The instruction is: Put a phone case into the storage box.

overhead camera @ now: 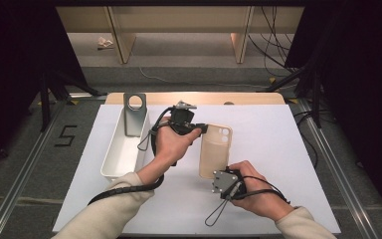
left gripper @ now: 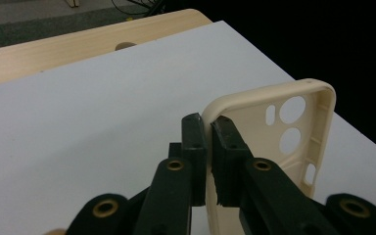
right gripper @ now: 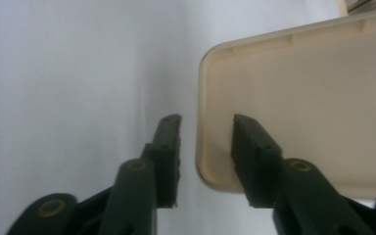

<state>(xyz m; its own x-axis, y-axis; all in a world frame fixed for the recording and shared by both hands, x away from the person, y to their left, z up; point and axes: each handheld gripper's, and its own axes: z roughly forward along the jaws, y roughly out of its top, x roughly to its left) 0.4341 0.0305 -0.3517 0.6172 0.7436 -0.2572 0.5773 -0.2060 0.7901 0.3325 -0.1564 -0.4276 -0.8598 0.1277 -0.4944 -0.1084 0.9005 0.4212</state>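
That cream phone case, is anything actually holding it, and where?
Yes. The left gripper pinches the phone case by its side rim near the camera holes. The right gripper straddles the opposite end's rim with open jaws, not gripping.

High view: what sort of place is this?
Probably a lab recording station: a white-topped table inside black curtains, cables trailing over the floor, and a taped numeral 5.

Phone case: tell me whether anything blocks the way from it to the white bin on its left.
The left hand and left gripper, clamped on the phone case edge, sit between it and the white bin. Nothing else lies on the table there.
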